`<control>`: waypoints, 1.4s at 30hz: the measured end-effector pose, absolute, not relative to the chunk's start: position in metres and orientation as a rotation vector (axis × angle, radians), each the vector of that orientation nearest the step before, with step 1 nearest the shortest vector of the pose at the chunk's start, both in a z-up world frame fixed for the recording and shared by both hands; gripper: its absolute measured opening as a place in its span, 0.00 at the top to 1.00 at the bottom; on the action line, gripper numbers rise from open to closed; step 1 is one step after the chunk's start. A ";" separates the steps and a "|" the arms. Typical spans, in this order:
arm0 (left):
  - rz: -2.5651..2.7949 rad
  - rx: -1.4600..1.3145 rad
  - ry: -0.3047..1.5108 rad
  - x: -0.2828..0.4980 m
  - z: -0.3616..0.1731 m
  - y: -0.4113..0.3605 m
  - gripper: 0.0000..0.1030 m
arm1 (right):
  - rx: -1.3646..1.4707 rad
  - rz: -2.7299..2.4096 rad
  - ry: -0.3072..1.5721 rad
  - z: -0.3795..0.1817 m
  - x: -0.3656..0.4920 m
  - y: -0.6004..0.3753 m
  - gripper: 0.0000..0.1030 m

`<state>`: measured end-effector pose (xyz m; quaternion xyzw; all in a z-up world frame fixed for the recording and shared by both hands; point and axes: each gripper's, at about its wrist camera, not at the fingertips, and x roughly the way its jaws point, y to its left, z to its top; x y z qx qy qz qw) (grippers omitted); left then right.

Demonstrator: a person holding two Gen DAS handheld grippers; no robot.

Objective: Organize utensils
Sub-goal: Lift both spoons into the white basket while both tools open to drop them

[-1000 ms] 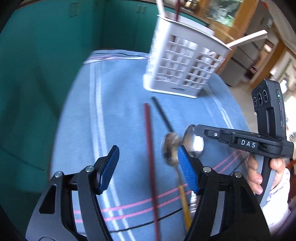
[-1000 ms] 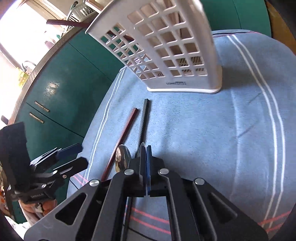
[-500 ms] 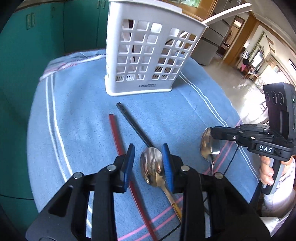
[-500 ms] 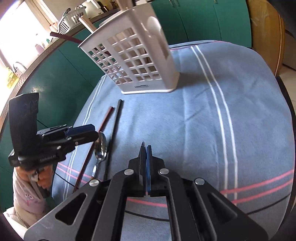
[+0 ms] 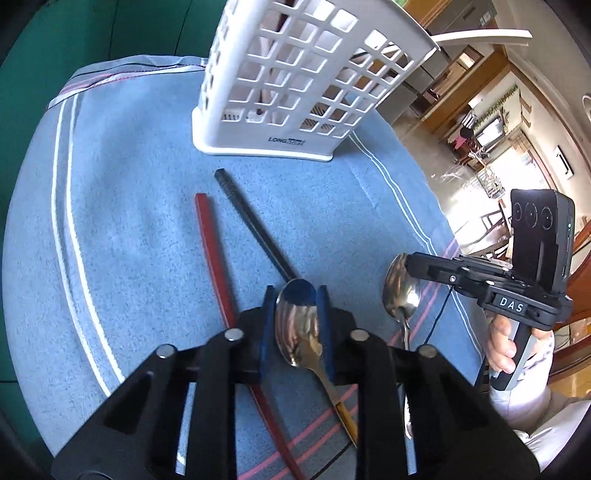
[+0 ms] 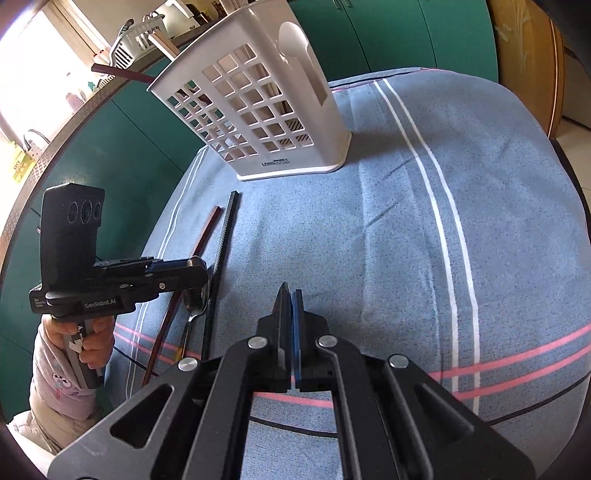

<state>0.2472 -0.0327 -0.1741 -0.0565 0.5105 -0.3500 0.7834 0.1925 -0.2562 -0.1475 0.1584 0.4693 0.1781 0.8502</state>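
My left gripper (image 5: pixel 296 295) is shut on the bowl of a gold-handled spoon (image 5: pixel 299 325), low over the blue cloth. A red chopstick (image 5: pixel 214 254) and a black chopstick (image 5: pixel 255 232) lie on the cloth beside it. My right gripper (image 6: pixel 290 295) is shut on a steel spoon (image 5: pixel 402 295), held edge-on between its pads and above the cloth. The white slotted utensil holder (image 5: pixel 295 85) stands at the far side of the cloth, with a red chopstick (image 6: pixel 122 72) and white utensils inside. In the right wrist view the left gripper (image 6: pixel 201 271) sits at the left over the chopsticks.
The blue striped cloth (image 6: pixel 424 221) covers a small round table. Green cabinets (image 6: pixel 388 33) stand behind it. A kitchen counter with a dish rack (image 6: pixel 136 33) is at the far left. The table edge drops off close on all sides.
My left gripper has come down and closed on the gold-handled spoon's bowl. My right gripper has lifted back from the cloth with the steel spoon in it.
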 end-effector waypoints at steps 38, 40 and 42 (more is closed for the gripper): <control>-0.197 -0.033 0.535 0.157 -0.036 0.023 0.97 | -0.029 0.090 0.663 -0.058 0.151 -0.209 0.98; -0.193 -0.035 0.537 0.157 -0.035 0.023 0.97 | -0.027 0.090 0.656 -0.055 0.151 -0.209 0.98; -0.194 -0.036 0.537 0.157 -0.035 0.024 0.97 | -0.031 0.096 0.650 -0.053 0.150 -0.207 0.98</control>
